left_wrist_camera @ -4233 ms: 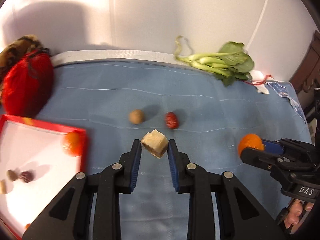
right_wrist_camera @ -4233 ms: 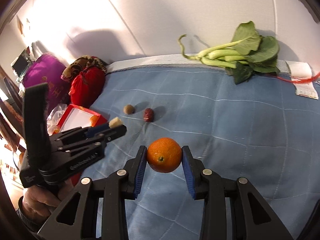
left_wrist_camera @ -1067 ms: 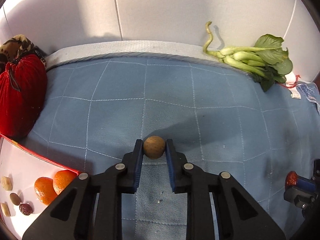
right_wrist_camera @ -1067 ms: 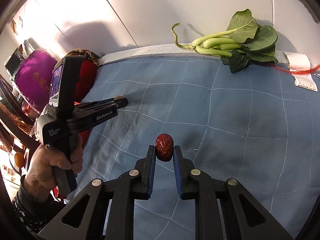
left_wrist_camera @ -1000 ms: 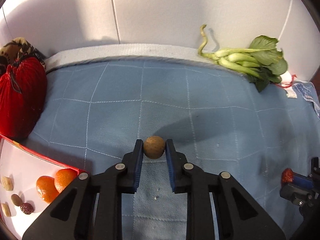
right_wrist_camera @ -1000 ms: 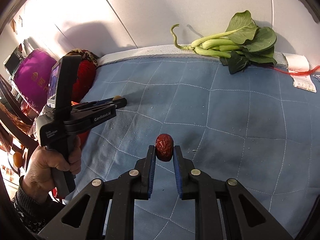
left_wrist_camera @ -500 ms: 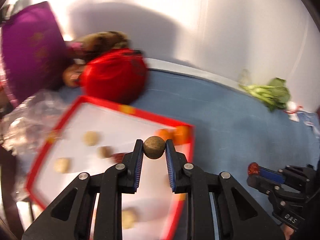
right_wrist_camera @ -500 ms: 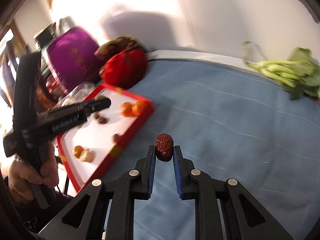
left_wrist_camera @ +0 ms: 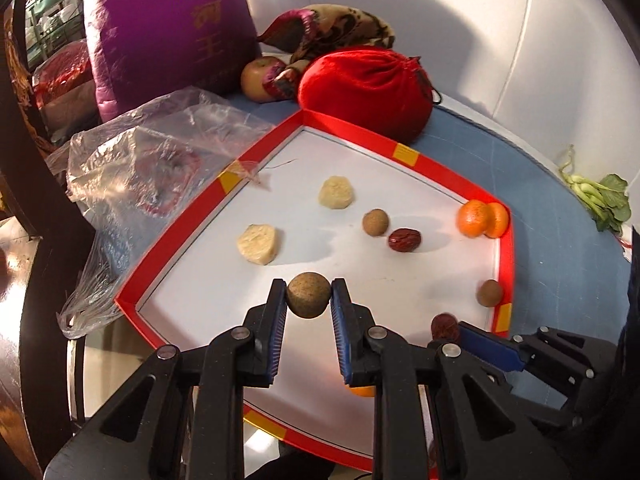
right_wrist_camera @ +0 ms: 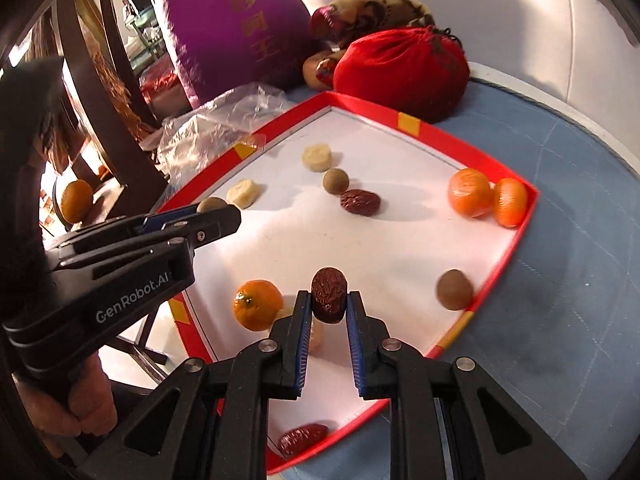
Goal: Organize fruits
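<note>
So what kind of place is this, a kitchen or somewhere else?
Probably a lived-in home room, not clearly a kitchen. A quilted blue cover carries the red tray, with a purple cushion, a red drawstring pouch and a crumpled plastic bag alongside.

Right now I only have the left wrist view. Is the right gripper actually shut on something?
Observer: Yes, the right gripper is shut on a red date, over the tray.
Operator: What does my left gripper, holding the brown fruit, hide?
Observer: A whole mandarin lying in the tray.
Operator: Anything nearer the front edge?
Observer: A second date lies in the tray's near corner.
</note>
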`<action>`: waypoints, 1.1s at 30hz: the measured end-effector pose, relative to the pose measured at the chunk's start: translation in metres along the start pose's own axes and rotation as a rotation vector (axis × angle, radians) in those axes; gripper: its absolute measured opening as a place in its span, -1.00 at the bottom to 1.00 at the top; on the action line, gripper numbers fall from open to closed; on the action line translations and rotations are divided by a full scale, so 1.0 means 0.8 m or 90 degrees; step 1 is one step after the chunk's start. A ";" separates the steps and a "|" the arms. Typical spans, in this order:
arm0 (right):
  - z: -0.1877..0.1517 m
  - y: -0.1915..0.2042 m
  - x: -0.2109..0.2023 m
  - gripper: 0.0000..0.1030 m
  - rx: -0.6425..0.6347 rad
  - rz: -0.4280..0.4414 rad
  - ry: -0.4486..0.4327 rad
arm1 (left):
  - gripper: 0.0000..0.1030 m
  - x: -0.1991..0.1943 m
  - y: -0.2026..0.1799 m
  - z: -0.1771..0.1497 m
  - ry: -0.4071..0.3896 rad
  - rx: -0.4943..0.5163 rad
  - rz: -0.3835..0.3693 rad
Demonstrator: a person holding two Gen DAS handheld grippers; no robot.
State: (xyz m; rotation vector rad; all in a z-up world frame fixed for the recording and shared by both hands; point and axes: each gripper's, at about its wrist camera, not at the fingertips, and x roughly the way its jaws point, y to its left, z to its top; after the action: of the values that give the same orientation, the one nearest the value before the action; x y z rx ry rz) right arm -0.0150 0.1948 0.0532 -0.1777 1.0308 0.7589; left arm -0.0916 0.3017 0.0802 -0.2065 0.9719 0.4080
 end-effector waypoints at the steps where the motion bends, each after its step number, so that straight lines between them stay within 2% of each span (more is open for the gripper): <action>1: 0.000 0.005 0.004 -0.59 -0.004 -0.005 0.003 | -0.61 -0.004 0.000 -0.002 -0.005 -0.005 0.005; 3: 0.001 0.007 0.000 -0.59 -0.008 -0.011 -0.002 | -0.60 -0.018 -0.002 0.000 -0.036 -0.013 0.019; 4: 0.001 0.008 -0.006 -0.56 -0.009 -0.009 -0.008 | -0.54 -0.031 -0.005 0.002 -0.073 -0.006 0.040; 6: 0.001 0.008 -0.029 -0.47 -0.016 -0.013 -0.028 | -0.11 -0.060 -0.014 0.005 -0.147 0.003 0.088; 7: -0.001 0.007 -0.044 -0.45 -0.022 -0.021 -0.044 | 0.24 -0.074 -0.018 0.006 -0.184 0.003 0.111; 8: -0.004 0.005 -0.060 -0.44 -0.028 -0.030 -0.061 | 0.49 -0.093 -0.023 0.006 -0.232 0.002 0.138; 10: -0.015 -0.001 -0.100 -0.30 -0.042 -0.052 -0.103 | 0.74 -0.121 -0.031 0.003 -0.292 -0.005 0.188; 12: -0.032 -0.011 -0.139 -0.15 -0.046 -0.073 -0.142 | 0.76 -0.150 -0.041 -0.002 -0.332 -0.023 0.235; 14: -0.053 -0.020 -0.175 -0.11 -0.048 -0.089 -0.175 | 1.00 -0.169 -0.045 -0.013 -0.338 -0.045 0.238; 17: -0.086 -0.028 -0.220 0.01 -0.056 -0.114 -0.224 | 1.00 -0.190 -0.043 -0.036 -0.321 -0.078 0.172; 23: -0.145 -0.033 -0.269 0.19 -0.034 -0.071 -0.322 | 1.00 -0.212 -0.035 -0.059 -0.268 -0.093 0.140; 24: -0.151 -0.033 -0.269 0.21 -0.036 -0.062 -0.329 | 1.00 -0.214 -0.034 -0.063 -0.257 -0.094 0.137; 26: -0.154 -0.030 -0.260 0.22 -0.040 -0.047 -0.303 | 1.00 -0.218 -0.032 -0.071 -0.239 -0.090 0.140; 29: -0.163 -0.016 -0.255 0.22 -0.066 -0.054 -0.284 | 1.00 -0.225 -0.035 -0.084 -0.227 -0.082 0.161; 33: -0.173 0.006 -0.266 0.21 -0.116 -0.064 -0.299 | 1.00 -0.232 -0.041 -0.100 -0.223 -0.069 0.188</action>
State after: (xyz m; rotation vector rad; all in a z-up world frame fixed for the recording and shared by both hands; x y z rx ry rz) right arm -0.1775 0.0298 0.1571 -0.1944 0.5036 0.7576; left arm -0.2304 0.1992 0.1904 -0.0834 0.6349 0.7424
